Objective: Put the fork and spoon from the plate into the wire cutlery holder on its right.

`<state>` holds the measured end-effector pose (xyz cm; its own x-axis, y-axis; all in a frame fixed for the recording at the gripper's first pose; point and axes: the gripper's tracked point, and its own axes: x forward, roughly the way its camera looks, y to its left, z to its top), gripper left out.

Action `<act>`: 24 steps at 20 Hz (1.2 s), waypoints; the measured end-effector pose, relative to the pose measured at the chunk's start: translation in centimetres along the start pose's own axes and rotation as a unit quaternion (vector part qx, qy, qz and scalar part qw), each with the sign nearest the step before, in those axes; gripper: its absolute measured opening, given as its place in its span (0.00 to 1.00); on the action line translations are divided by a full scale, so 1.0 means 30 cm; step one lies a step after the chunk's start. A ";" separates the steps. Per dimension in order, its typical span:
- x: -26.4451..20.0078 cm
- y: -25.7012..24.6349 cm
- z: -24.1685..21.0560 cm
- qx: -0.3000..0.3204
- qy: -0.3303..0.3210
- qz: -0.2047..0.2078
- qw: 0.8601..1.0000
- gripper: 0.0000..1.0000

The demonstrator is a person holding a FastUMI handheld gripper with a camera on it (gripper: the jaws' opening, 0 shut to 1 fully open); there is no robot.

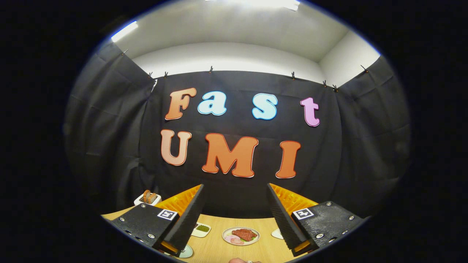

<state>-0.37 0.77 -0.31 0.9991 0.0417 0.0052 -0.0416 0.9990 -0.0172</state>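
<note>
Fingers of the tool (234, 215) stand apart above a food plate (241, 235).

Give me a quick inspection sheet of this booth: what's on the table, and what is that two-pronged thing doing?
Surface: wooden table, light grain.
Job's things: nothing seen of fork, spoon or wire holder.
Clutter: plate of meat and greens between the fingers; small green-filled dish; white tray of bread beyond the left finger; white dish edge.
Gripper: fingers wide apart, holding nothing, raised over the table.
Cables: nothing seen.
Surroundings: black cloth wall, white ceiling with lights.
</note>
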 end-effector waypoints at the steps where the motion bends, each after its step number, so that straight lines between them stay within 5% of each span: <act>1: 0.001 0.012 -0.004 -0.001 0.002 0.003 1.000 0.98; 8: 0.006 0.078 -0.092 -0.005 0.034 0.013 0.999 0.99; 16: 0.011 0.317 -0.346 0.013 0.148 0.065 0.987 0.99; 20: -0.024 0.460 -0.550 0.025 0.246 0.101 0.964 0.99; 24: -0.095 0.609 -0.764 0.048 0.365 0.141 0.919 0.99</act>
<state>-3.83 18.53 -23.57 0.6852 0.3110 -0.6586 -0.2644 0.9488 0.1729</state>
